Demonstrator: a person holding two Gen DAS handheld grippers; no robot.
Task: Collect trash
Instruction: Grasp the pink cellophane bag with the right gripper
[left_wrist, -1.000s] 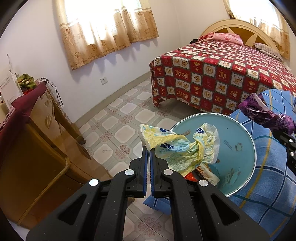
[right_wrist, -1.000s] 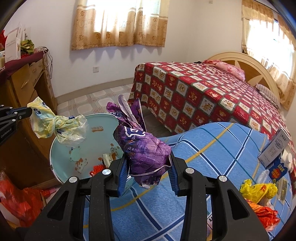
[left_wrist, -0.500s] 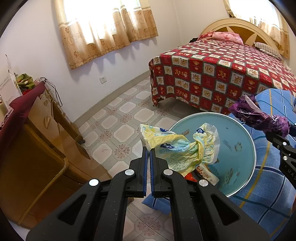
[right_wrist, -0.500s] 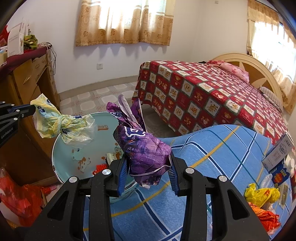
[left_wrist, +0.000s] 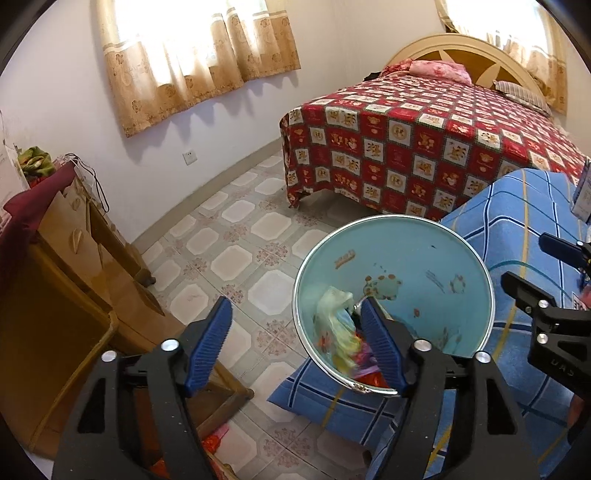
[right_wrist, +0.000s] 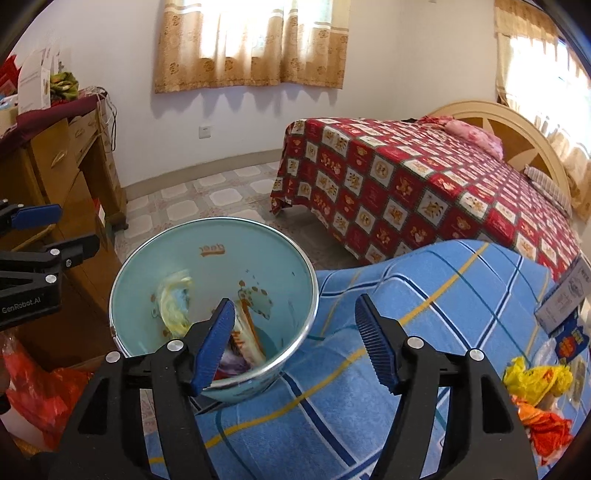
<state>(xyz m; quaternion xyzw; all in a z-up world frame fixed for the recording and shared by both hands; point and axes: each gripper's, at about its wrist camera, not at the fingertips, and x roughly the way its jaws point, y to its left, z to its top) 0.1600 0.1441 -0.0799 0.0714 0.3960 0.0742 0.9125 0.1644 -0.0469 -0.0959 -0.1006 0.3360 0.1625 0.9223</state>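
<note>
- Both grippers stood with their jaws spread wide and nothing between them: the left gripper (left_wrist: 295, 343) above the near rim of the pale blue bin (left_wrist: 424, 258), the right gripper (right_wrist: 295, 332) over the bin's (right_wrist: 177, 251) right edge.
- Yellow wrapper (left_wrist: 334, 325), blurred, lay inside the bin against its wall; in the right view it (right_wrist: 173, 299) showed at the left of the interior.
- Purple wrapper (right_wrist: 232, 363) sat at the bottom among red and orange scraps.
- More trash, a yellow bag (right_wrist: 535, 380) and an orange one (right_wrist: 546, 424), lay on the blue checked cover (right_wrist: 424, 295), well apart from the bin.
</note>
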